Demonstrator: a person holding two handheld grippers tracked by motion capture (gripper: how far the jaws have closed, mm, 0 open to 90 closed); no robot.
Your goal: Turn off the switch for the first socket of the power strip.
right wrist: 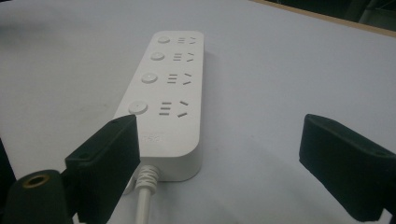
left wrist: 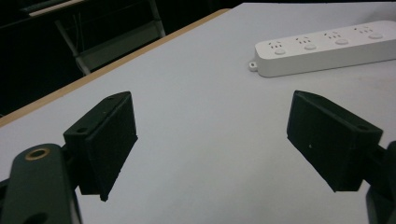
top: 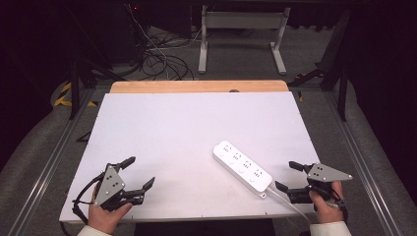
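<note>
A white power strip (top: 242, 167) with several sockets and round buttons lies at an angle on the white table top (top: 187, 128), right of centre. It also appears in the left gripper view as the power strip (left wrist: 327, 46) at upper right, and in the right gripper view as the power strip (right wrist: 166, 93) straight ahead. Its white cable (top: 290, 204) runs off the near edge. My left gripper (top: 140, 173) is open near the front left, holding nothing. My right gripper (top: 288, 176) is open just right of the strip's cable end, with its left finger (right wrist: 105, 163) close to that end.
The table's wooden far edge (top: 199, 86) borders a dark floor with tangled cables (top: 157, 59) and a white metal frame (top: 241, 29). Metal rails (top: 54, 157) run along both sides of the table.
</note>
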